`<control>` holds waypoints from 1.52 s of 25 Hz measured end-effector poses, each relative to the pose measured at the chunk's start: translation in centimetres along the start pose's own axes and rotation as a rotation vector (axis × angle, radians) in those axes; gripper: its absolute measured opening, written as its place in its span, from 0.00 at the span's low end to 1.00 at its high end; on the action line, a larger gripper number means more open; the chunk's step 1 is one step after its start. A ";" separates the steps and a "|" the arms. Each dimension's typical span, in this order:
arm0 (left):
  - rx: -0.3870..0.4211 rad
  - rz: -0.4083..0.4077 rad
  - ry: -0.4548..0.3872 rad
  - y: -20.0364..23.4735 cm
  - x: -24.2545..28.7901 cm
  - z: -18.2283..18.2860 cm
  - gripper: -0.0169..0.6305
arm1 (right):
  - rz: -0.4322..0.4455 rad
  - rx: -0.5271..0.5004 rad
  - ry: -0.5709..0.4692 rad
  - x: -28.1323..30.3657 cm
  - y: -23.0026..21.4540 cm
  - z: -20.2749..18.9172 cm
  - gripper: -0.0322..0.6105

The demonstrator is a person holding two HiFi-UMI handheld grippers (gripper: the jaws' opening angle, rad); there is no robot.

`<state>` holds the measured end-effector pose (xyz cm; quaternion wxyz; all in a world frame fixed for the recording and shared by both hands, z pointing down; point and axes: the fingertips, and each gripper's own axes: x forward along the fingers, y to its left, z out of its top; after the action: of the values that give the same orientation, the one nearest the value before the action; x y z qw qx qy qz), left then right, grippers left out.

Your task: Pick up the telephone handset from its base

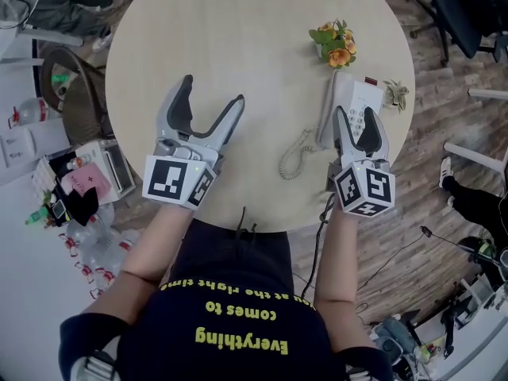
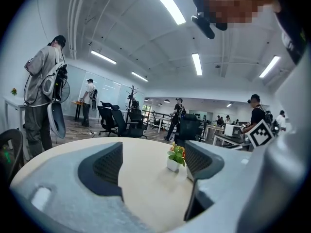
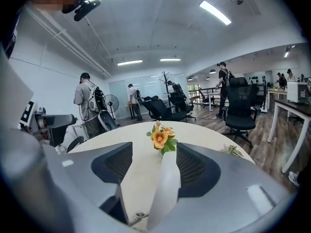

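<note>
The right claw (image 3: 153, 155) stood with its jaws apart around the white plastic telephone handset (image 3: 164, 188). The handset ran up between the 2 dark ribbed pads, close against the pad on the right of the right gripper view and clear of the other. Whether it touched that pad could not be told.

In the head view the handset lay along the left edge of its white push-button telephone base (image 1: 363, 100), near the right rim of the round pale-wood worktop (image 1: 238, 30). The pale coiled cord (image 1: 294, 157) looped off towards the person. Beyond the base sat a small white pot of orange flowers and green leaves (image 1: 335, 44). Just right of the base, at the worktop's rim, was a small pale-green plant sprig (image 1: 395, 94).

The left claw (image 1: 213, 94) hovered well apart from the telephone over the bare middle of the worktop, its jaws wide with only worktop between them. In the left gripper view the flower pot showed far off beside its right pad. Each claw carried 1 cube with black-and-white square markers (image 1: 178, 182). Around the worktop lay an open office with black swivel chairs (image 3: 240, 108) and several standing people (image 3: 87, 106).
</note>
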<state>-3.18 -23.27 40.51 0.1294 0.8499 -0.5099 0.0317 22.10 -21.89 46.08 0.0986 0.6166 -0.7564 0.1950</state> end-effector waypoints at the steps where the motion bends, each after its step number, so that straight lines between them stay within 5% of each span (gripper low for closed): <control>1: -0.001 0.001 0.004 0.1 0.1 -0.2 0.65 | -0.008 0.001 0.013 0.4 -0.3 -0.6 0.50; 14: -0.003 0.011 0.066 1.1 0.7 -2.2 0.65 | -0.099 -0.015 0.163 5.1 -2.7 -7.1 0.51; 38: -0.013 0.028 0.087 2.3 0.9 -2.7 0.65 | -0.162 0.006 0.241 6.3 -3.8 -9.5 0.42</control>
<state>-4.60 -24.36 43.76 0.1566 0.8395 -0.5159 0.0670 23.53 -24.21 57.82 0.2021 0.6482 -0.6862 0.2612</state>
